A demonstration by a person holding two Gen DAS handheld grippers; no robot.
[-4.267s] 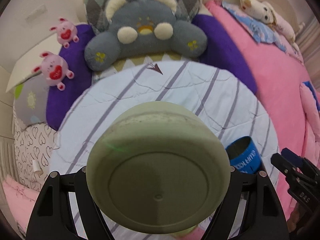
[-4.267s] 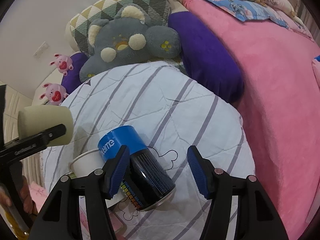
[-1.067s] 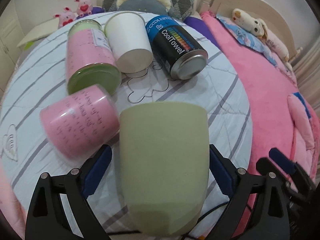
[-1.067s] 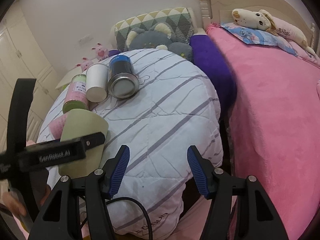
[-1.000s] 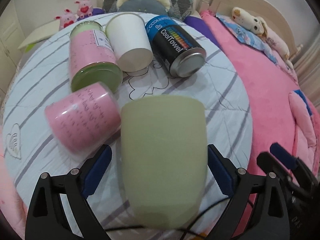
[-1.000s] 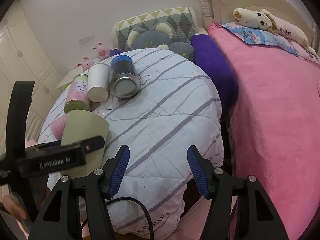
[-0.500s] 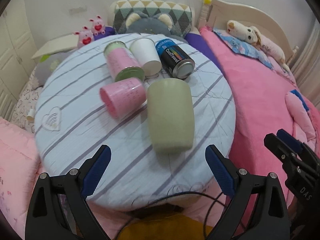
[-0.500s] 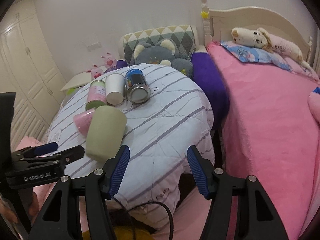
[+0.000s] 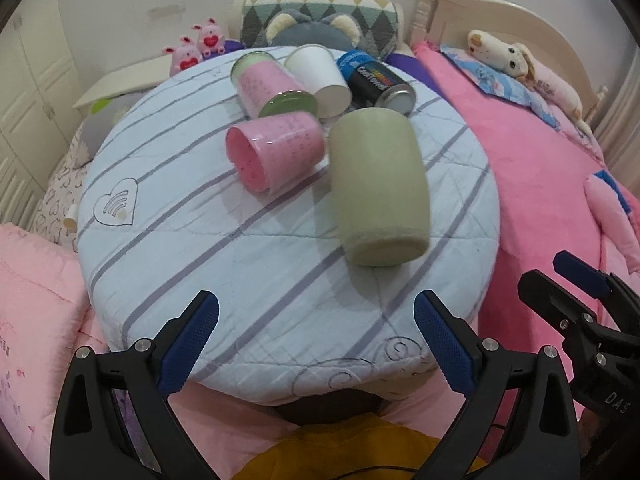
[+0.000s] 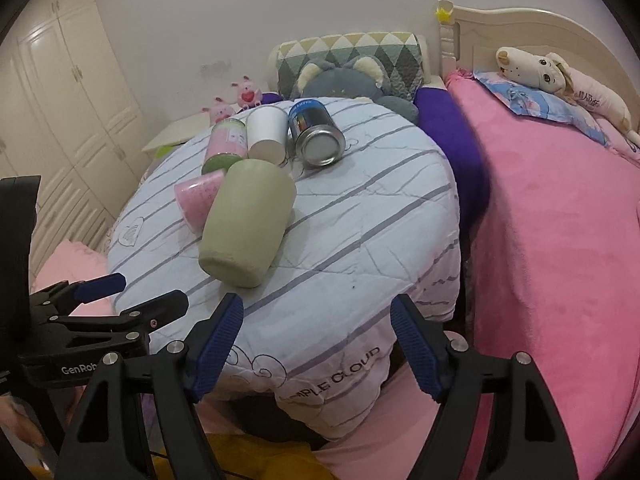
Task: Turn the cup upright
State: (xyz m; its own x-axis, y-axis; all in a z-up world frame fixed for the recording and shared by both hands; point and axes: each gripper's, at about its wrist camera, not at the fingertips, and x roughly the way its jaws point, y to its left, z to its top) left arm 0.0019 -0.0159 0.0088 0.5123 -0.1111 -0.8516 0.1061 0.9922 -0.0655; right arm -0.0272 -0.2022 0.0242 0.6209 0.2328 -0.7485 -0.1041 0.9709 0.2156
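Observation:
A pale green cup [image 9: 378, 188] lies on its side on the round striped table [image 9: 180, 264], its flat base toward me; it also shows in the right wrist view [image 10: 246, 224]. A pink cup [image 9: 276, 152] lies on its side just left of it, mouth facing front-left. My left gripper [image 9: 316, 340] is open and empty, pulled back off the table's front edge. My right gripper [image 10: 316, 340] is open and empty, also back from the edge. The left gripper [image 10: 132, 292] shows at lower left in the right wrist view.
Behind the green cup lie a pink jar with a green lid [image 9: 272, 84], a white paper cup [image 9: 320, 72] and a blue-black can [image 9: 376, 80], all on their sides. A pink bed [image 10: 560, 220] is at the right, cushions and plush toys [image 9: 312, 20] behind the table.
My left gripper has let go of the green cup, which now lies on its side on the table. Both grippers have drawn back from the table.

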